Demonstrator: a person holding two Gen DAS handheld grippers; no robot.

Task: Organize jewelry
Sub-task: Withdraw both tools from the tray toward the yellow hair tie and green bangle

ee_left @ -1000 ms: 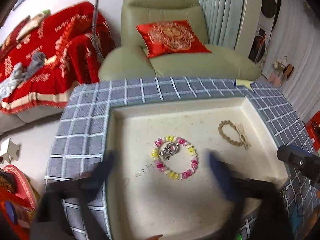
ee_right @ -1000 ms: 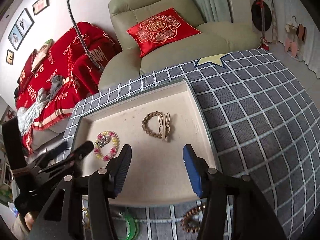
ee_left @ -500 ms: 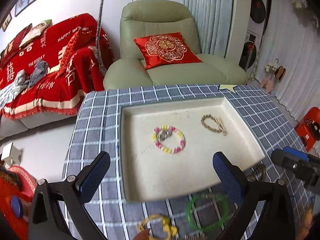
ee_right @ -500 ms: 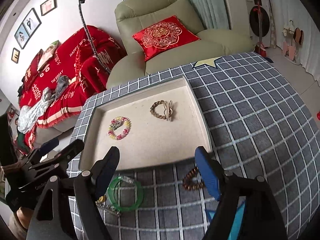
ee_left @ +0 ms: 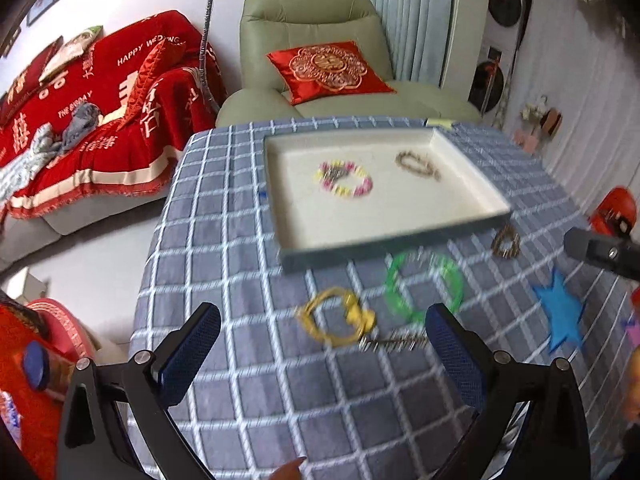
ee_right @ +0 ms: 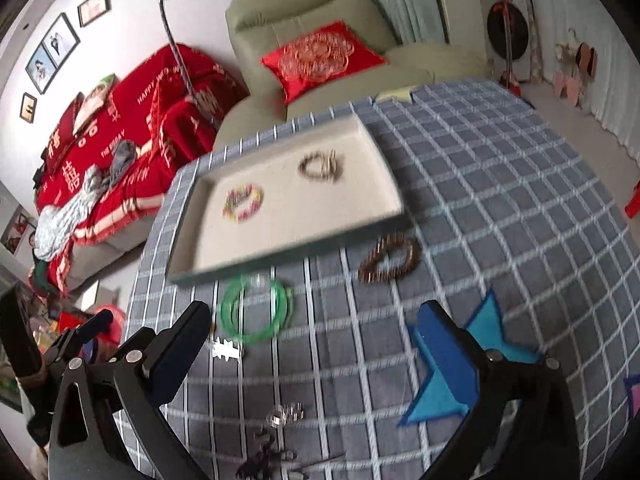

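Both grippers had pulled back from the tray within the last second: a second ago the left wrist view looked straight down into it, and by this moment both views took in the whole tray plus the checked tablecloth in front of it. Frames were motion-blurred, so the retreat was likely not finished.

Left gripper had its jaws wide apart, nothing between them. Right gripper likewise spread and empty.

Already in the tray: the pink-and-yellow beaded bracelet with a metal piece on it, and the tan braided bracelet beside it, apart from each other.

Loose on the cloth just ahead of the tray's near wall: green bangles, yellow bracelet, a small silver piece touching or just beside it (too blurred to tell), and the brown beaded bracelet off to the right. The right wrist view also showed small clear and dark items near its bottom edge, too blurred to identify.

Judgement: two pieces done, at least four left; the pull-back read as a reset to pick the next item, with the yellow bracelet roughly centred ahead of the left jaws.

Readable text: "HAPPY WEDDING" and "THE BIG DAY" on the red sofa throw, plus large Chinese characters. No brand markings were legible.
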